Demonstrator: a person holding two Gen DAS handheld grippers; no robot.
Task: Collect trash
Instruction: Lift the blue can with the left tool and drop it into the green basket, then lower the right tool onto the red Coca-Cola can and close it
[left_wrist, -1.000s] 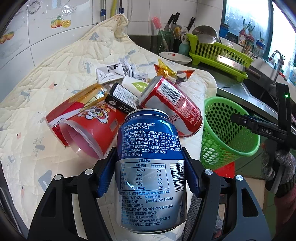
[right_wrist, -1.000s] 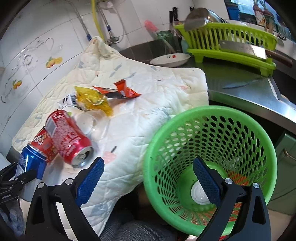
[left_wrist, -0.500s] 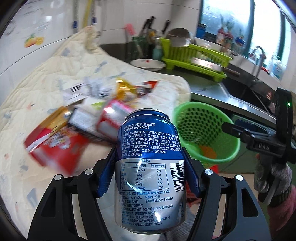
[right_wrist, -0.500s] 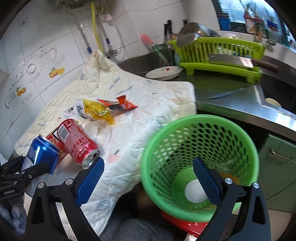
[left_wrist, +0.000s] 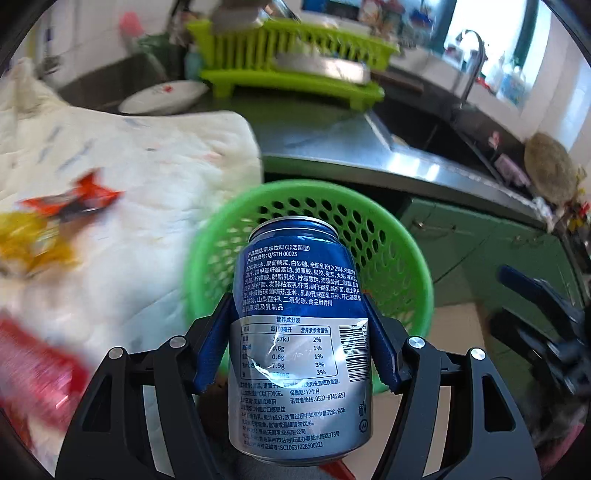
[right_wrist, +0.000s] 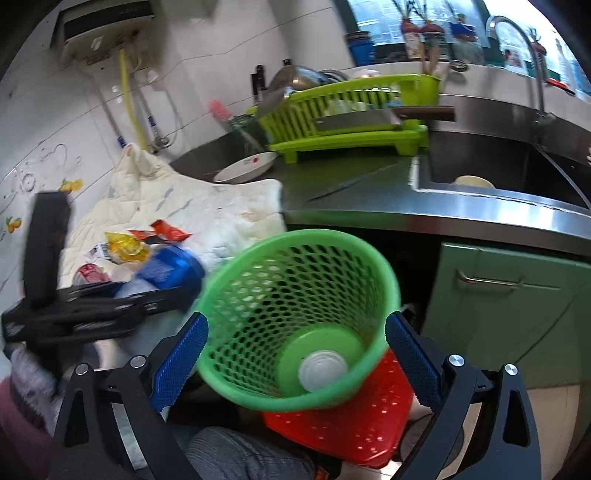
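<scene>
Left wrist cam: my left claw is clamped on the blue can, pads pressed into both sides, can upright w/ the label facing me. Right behind it is the green basket, mouth open toward me, so the can reads as over or just short of the near rim, can't say which. Rest of the trash sits off to the side on the quilt covering the worktop, e.g. an orange wrapper and a yellow wrapper, all blurry.

Right wrist cam: right claw has its jaws wide apart w/ the basket's lower part sitting between them. Pads look apart from the mesh, so nothing gripped afaict. A white lid is already at the bottom, red basket underneath.

So imo I'm mid-carry, drop-off step. Next: get the can fully over the opening, then open the left claw and let it fall in.
</scene>
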